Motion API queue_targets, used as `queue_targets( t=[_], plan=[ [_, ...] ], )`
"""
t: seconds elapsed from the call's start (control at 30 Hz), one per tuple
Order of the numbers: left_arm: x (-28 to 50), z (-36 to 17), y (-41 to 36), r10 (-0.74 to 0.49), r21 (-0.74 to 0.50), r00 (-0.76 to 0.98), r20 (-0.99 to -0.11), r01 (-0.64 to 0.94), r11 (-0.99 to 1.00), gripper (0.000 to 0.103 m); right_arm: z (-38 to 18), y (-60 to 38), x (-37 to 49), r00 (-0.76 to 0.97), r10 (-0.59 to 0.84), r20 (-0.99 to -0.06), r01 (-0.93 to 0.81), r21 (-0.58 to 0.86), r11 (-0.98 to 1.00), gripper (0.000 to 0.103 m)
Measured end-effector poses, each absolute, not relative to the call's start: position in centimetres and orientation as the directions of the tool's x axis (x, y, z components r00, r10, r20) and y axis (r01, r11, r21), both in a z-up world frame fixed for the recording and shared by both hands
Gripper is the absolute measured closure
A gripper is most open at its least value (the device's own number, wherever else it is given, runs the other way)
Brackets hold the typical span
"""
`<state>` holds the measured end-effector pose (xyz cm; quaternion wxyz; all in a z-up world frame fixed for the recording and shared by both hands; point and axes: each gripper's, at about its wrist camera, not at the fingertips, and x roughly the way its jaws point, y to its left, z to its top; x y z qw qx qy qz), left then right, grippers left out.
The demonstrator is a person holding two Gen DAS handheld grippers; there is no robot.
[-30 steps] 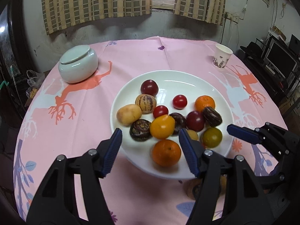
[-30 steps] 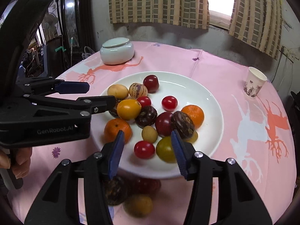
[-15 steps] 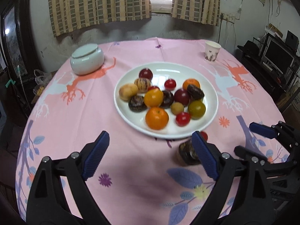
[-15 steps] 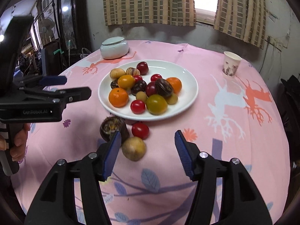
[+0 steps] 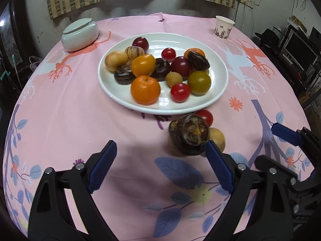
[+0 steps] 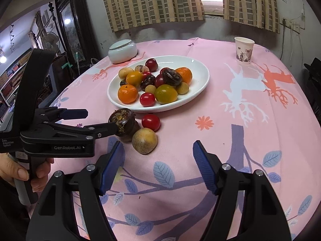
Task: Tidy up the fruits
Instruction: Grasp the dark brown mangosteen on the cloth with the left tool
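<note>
A round white ceramic plate [image 5: 218, 92] sits in the upper middle of the left wrist view, on a pink tablecloth printed with deer and blue leaves [image 5: 60, 120]. It holds a heap of fruit: a bright orange tangerine [image 5: 145, 89] at the lower left of the pile, a small red cherry tomato [image 5: 180, 92] beside it, an olive-green round tomato [image 5: 199, 82] to the right, and darker purple and yellow fruits behind them.

Three fruits lie off the plate, just below its lower rim: a dark purple-brown wrinkled fruit with an orange-flecked top [image 5: 188, 134], a red cherry tomato on the cloth [image 5: 204, 116] behind it, and a tan yellowish round fruit [image 5: 216, 139] touching its right side.

The left gripper [image 5: 161, 167], low in the frame, has its blue-padded jaws spread wide and nothing between them (in the right wrist view its far finger tip overlaps the dark fruit [image 6: 122, 122], though contact cannot be told).

The right gripper [image 6: 158, 167] fills the bottom of its own view, jaws also wide apart and empty, with the tan fruit [image 6: 144, 140] just above its left pad.

A pale green lidded ceramic jar [image 5: 80, 34] stands at upper left, and a white paper cup with a floral print [image 5: 223, 27] at upper right.
</note>
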<state>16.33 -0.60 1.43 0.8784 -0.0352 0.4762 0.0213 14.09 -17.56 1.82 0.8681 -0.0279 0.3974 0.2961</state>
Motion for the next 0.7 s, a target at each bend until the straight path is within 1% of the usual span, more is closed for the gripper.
queue_targets(
  t=[0.17, 0.27, 0.3, 0.33, 0.37, 0.43, 0.6, 0.67, 0.7],
  plan=[
    [17.7, 0.9, -1.6, 0.002, -0.036, 0.527, -0.850, -0.061, 0.997, 0.012, 1.5, -17.7, 14.2, 0.521, 0.465, -0.716, -0.526, 0.160, 0.836, 0.031],
    [18.3, 0.4, -1.9, 0.005, -0.033, 0.521, -0.854, -0.063, 0.997, 0.015, 1.5, -17.7, 14.0, 0.520, 0.473, -0.711, -0.536, 0.160, 0.829, 0.031],
    [18.4, 0.3, -1.9, 0.001, -0.036, 0.522, -0.853, -0.061, 0.997, 0.021, 1.4, -17.6, 13.9, 0.520, 0.470, -0.714, -0.540, 0.152, 0.828, 0.031],
    [18.6, 0.1, -2.0, -0.013, -0.044, 0.521, -0.854, -0.046, 0.998, 0.030, 1.3, -17.5, 14.0, 0.518, 0.468, -0.716, -0.541, 0.149, 0.828, 0.031],
    [18.8, 0.0, -2.3, -0.031, -0.047, 0.515, -0.857, -0.019, 0.999, 0.035, 1.2, -17.5, 14.0, 0.514, 0.466, -0.720, -0.541, 0.150, 0.827, 0.031],
    [19.0, -0.1, -2.7, -0.058, -0.055, 0.517, -0.854, 0.021, 0.998, 0.054, 1.0, -17.4, 14.1, 0.507, 0.464, -0.727, -0.541, 0.150, 0.827, 0.031],
    [18.9, -0.1, -2.9, -0.067, -0.060, 0.518, -0.852, 0.031, 0.998, 0.053, 0.7, -17.3, 14.3, 0.500, 0.456, -0.736, -0.538, 0.149, 0.830, 0.031],
    [18.9, -0.2, -2.7, -0.070, -0.067, 0.512, -0.856, 0.025, 0.997, 0.050, 0.6, -17.2, 14.3, 0.498, 0.454, -0.739, -0.541, 0.145, 0.829, 0.031],
    [18.9, -0.2, -2.6, -0.065, -0.064, 0.510, -0.858, 0.019, 0.998, 0.046, 0.5, -17.1, 14.3, 0.497, 0.452, -0.740, -0.542, 0.142, 0.828, 0.031]
  ],
)
